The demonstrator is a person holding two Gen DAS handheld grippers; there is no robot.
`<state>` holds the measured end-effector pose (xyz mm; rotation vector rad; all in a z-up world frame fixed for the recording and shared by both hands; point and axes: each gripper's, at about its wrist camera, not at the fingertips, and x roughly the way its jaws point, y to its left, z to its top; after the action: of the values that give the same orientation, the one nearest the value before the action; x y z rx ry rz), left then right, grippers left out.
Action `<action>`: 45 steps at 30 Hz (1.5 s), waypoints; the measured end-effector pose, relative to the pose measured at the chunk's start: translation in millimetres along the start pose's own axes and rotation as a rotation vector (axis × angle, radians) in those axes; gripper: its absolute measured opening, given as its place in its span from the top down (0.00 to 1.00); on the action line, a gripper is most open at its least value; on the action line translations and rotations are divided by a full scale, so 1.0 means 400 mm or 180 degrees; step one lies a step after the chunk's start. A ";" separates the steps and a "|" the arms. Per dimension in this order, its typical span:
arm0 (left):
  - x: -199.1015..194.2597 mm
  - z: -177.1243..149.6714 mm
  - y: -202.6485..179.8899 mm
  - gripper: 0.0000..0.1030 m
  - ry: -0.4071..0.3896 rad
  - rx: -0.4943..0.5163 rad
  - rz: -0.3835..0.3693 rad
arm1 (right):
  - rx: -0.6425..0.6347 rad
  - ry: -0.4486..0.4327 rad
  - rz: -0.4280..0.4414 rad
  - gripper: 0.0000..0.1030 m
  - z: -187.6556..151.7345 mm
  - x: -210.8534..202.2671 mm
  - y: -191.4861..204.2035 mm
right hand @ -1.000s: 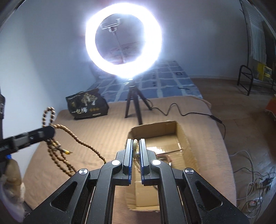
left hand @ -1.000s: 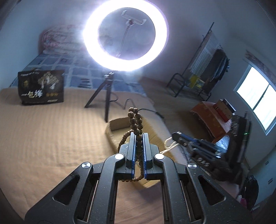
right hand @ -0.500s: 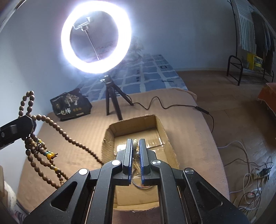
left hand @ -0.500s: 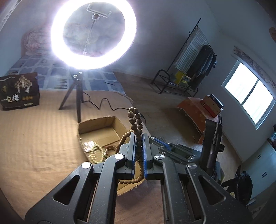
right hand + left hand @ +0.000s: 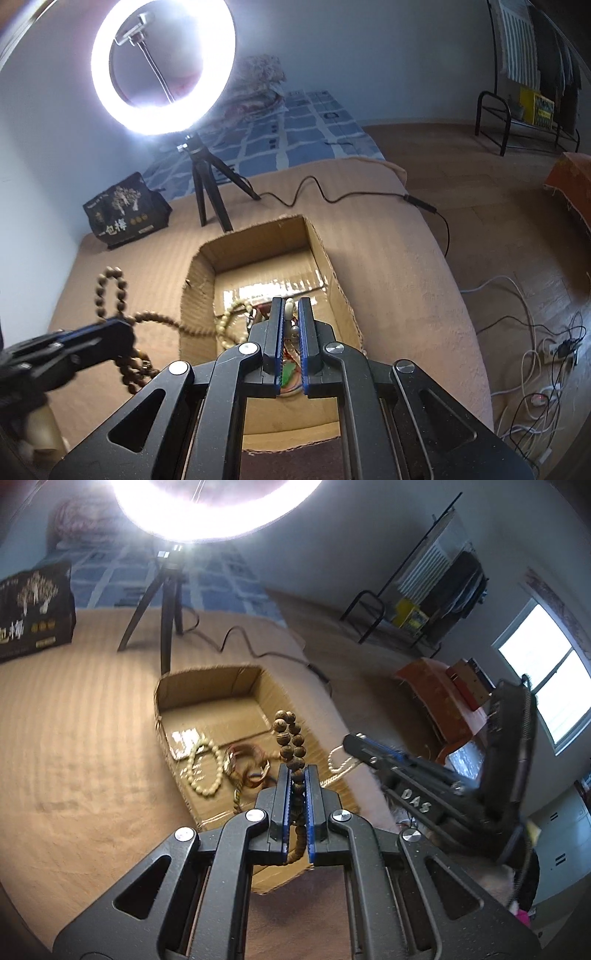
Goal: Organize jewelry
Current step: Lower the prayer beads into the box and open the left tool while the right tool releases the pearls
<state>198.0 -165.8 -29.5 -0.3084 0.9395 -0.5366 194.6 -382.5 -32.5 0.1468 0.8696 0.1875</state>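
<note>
I have both grippers over the cardboard box [image 5: 325, 258] that sits on the tan blanket of the bed [image 5: 74, 738], each carrying a piece of jewelry.

By my judgement the task is partly done. Inside the box there is already a pale bead bracelet [image 5: 205, 766] lying flat on the bottom, and just beside it a darker reddish bracelet [image 5: 247, 764] with a cord trailing off it. The two pieces I am holding have yet to go in; I cannot see any other loose jewelry on the bed, so these may be the last, though much of the bed is out of view.

The left gripper [image 5: 296, 779] has its fingers clenched on a string of brown wooden beads [image 5: 290, 738]. A short loop of the string stands up above the fingertips, and in the right wrist view the rest hangs below the gripper in a bunch, with one strand trailing toward the near left corner of the box. The beads look round, matte and fairly even in size.

The right gripper [image 5: 290, 310] has its fingers clenched on a cream bead bracelet [image 5: 289, 308]; one pale bead shows at the tips and something green and red hangs lower between the fingers. From the left wrist view a small pale loop of it dangles near the box's right wall.
</note>
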 end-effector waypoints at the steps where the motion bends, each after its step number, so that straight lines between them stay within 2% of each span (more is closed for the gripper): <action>1: 0.010 -0.004 0.007 0.96 0.0025 -0.0007 0.0033 | 0.0005 0.0025 -0.0005 0.95 -0.002 0.006 -0.002; 7: 0.049 -0.019 0.028 0.96 0.0132 0.0003 0.0114 | 0.0015 0.0132 -0.0020 0.95 -0.010 0.030 -0.007; 13: 0.072 -0.025 0.039 0.96 0.0223 -0.0028 0.0100 | -0.0030 0.0188 -0.0052 0.95 -0.016 0.041 -0.001; 18: 0.073 -0.022 0.040 0.96 0.0220 -0.0013 0.0146 | -0.0042 0.0189 -0.0113 0.94 -0.015 0.041 -0.004; 19: 0.073 -0.021 0.040 0.95 0.0226 -0.0016 0.0155 | -0.0036 0.0197 -0.0128 0.94 -0.015 0.041 -0.006; 20: 0.073 -0.019 0.040 0.85 0.0231 -0.0019 0.0161 | -0.0030 0.0203 -0.0133 0.93 -0.015 0.040 -0.007; 21: 0.072 -0.019 0.042 0.78 0.0227 -0.0027 0.0169 | -0.0023 0.0211 -0.0136 0.91 -0.015 0.041 -0.006; 22: 0.069 -0.019 0.043 0.67 0.0211 -0.0040 0.0178 | -0.0022 0.0216 -0.0136 0.84 -0.016 0.040 -0.006; 23: 0.065 -0.019 0.046 0.67 0.0193 -0.0054 0.0186 | -0.0029 0.0208 -0.0145 0.72 -0.016 0.039 -0.005; 25: 0.061 -0.018 0.048 0.67 0.0193 -0.0056 0.0188 | -0.0058 0.0175 -0.0164 0.61 -0.015 0.033 -0.001; 40: -0.033 -0.030 0.082 0.67 0.0052 -0.0010 0.0315 | -0.0159 0.0071 -0.0207 0.60 -0.017 -0.025 0.024; 43: -0.063 -0.031 0.093 0.67 0.0001 -0.0002 0.0342 | -0.0216 0.0035 -0.0218 0.48 -0.019 -0.041 0.039; 45: -0.081 -0.036 0.101 0.67 -0.0020 -0.0003 0.0378 | -0.0254 0.0015 -0.0237 0.46 -0.020 -0.051 0.051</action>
<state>182.9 -114.4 -34.9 -0.2535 0.9457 -0.4261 173.5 -366.7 -18.1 0.0394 0.8694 0.1528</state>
